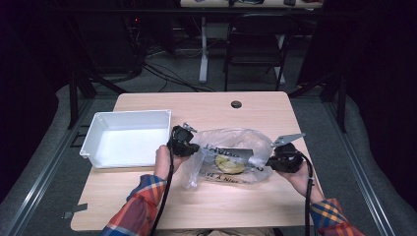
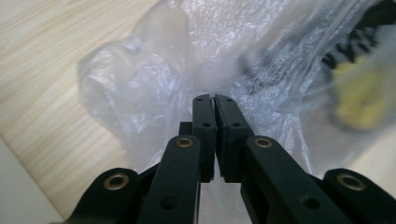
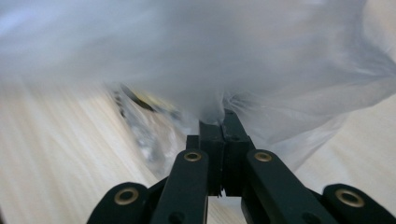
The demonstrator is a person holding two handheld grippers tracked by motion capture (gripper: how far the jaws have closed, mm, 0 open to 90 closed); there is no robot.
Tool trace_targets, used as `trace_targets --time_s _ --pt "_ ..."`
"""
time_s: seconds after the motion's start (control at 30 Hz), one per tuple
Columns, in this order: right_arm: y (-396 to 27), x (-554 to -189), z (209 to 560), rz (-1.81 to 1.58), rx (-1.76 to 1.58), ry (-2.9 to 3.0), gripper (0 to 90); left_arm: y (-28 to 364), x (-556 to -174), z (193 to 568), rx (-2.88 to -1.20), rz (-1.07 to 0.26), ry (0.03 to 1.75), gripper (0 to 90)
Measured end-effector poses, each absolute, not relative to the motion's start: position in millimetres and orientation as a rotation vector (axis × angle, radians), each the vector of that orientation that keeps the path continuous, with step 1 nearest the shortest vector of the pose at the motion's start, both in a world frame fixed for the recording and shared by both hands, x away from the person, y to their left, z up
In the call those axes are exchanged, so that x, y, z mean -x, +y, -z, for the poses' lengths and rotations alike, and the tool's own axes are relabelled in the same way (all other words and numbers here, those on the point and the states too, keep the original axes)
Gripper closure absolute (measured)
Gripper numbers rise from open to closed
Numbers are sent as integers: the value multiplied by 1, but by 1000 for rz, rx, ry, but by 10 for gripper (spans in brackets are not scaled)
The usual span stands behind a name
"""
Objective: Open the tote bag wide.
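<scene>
Both jaws pinch the bag (image 1: 223, 157) beside the bin (image 1: 101, 129), so I think I pull its sides apart next.

Open tabletop (image 1: 211, 204) along the near edge and across the far half around the small round hole (image 1: 236, 104). Blocked on the left by the white bin (image 1: 127, 138), in the middle by the plastic bag (image 1: 228, 155).
</scene>
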State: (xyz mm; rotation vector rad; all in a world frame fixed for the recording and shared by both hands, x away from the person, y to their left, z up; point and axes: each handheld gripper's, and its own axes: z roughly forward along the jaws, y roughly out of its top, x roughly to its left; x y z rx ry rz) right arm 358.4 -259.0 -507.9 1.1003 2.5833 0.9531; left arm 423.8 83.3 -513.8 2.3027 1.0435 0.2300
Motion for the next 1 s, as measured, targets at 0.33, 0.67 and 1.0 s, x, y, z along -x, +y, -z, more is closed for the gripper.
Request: trace_targets --time_s 0.33,0.67,1.0 --pt "-253 -371 546 -711 -1188 2661 900 72 -435 542 -2398 -299 1094 900" --pt "-268 -372 546 -644 -1254 2661 900 70 -436 550 -2465 -384 1096 900" --pt "-291 -349 494 -792 -1148 2604 557 77 -424 518 -2376 -405 1058 774"
